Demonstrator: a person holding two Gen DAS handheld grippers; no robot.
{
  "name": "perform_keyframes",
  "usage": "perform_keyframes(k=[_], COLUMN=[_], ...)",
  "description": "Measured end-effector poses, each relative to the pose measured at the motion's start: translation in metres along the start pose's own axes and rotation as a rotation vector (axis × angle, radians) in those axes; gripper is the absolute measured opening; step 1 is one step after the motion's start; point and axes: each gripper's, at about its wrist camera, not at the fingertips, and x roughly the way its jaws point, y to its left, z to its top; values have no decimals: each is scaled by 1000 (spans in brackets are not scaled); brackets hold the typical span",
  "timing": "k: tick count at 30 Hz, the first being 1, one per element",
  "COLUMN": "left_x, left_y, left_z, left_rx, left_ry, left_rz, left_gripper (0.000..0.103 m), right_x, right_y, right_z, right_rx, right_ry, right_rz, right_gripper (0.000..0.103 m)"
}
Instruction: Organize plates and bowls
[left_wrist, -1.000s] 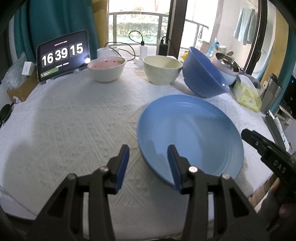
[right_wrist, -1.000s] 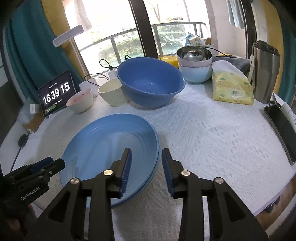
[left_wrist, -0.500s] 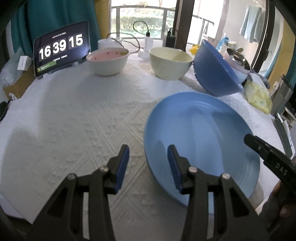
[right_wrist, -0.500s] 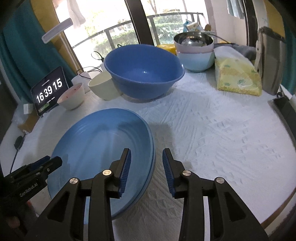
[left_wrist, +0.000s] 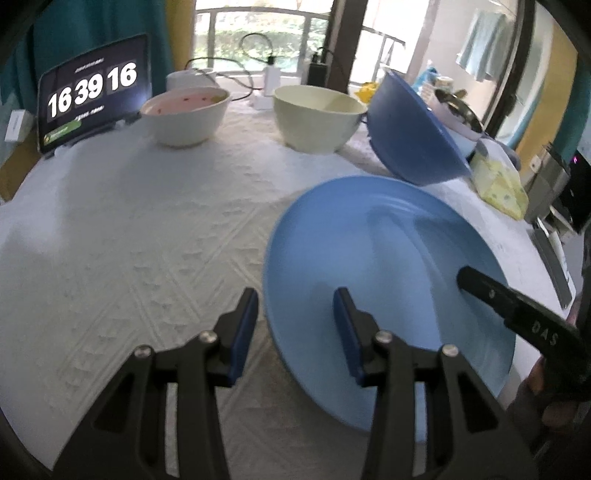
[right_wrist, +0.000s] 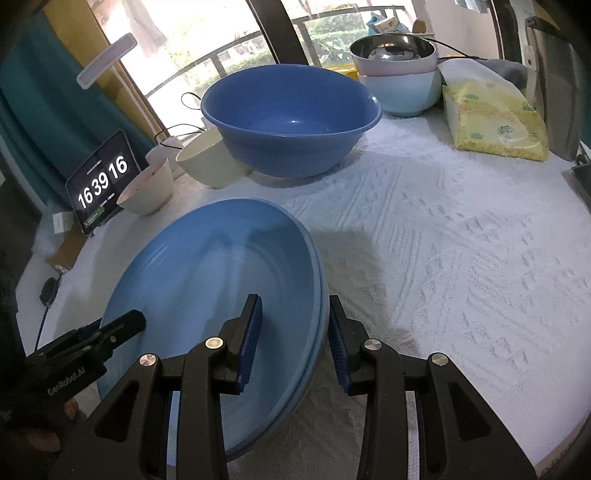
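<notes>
A wide light blue plate (left_wrist: 388, 266) (right_wrist: 207, 280) lies on the white tablecloth, and a second rim shows just beneath it in the right wrist view. My left gripper (left_wrist: 295, 328) straddles its left rim, one finger outside and one over the inside. Its jaws are closing, with the pads still apart from the rim. My right gripper (right_wrist: 293, 339) straddles the opposite rim, its outer pad close against the edge and its inner pad clear of it. A big dark blue bowl (right_wrist: 288, 122), a cream bowl (left_wrist: 314, 118) and a white bowl with a pink inside (left_wrist: 184, 114) stand behind.
At the back right are stacked bowls topped by a steel one (right_wrist: 399, 74), a yellow tissue pack (right_wrist: 491, 125) and a grey flask (right_wrist: 557, 85). A tablet clock (left_wrist: 92, 103) leans at the back left, with cables and chargers by the window. The table's edge is near, on my right.
Both grippers have sunk and come in closer, so that each now straddles a rim of the light blue plate. The clock has ticked on by a second.
</notes>
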Motion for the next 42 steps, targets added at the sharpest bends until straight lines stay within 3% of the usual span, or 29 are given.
perform_keyframes(k=[6, 19, 42], left_x=[-2, -14, -48], left_y=[1, 10, 86], left_z=[1, -9, -18], left_rx=[3, -3, -137], left_ry=[2, -1, -63], left_rz=[8, 2, 58], left_gripper=[34, 33, 34], right_x=[0, -12, 2], right_y=[4, 19, 99], right_z=[0, -3, 1], right_rx=[-17, -56, -177], right_ry=[-7, -38, -23], right_rz=[-19, -63, -8], right_gripper=[37, 36, 36])
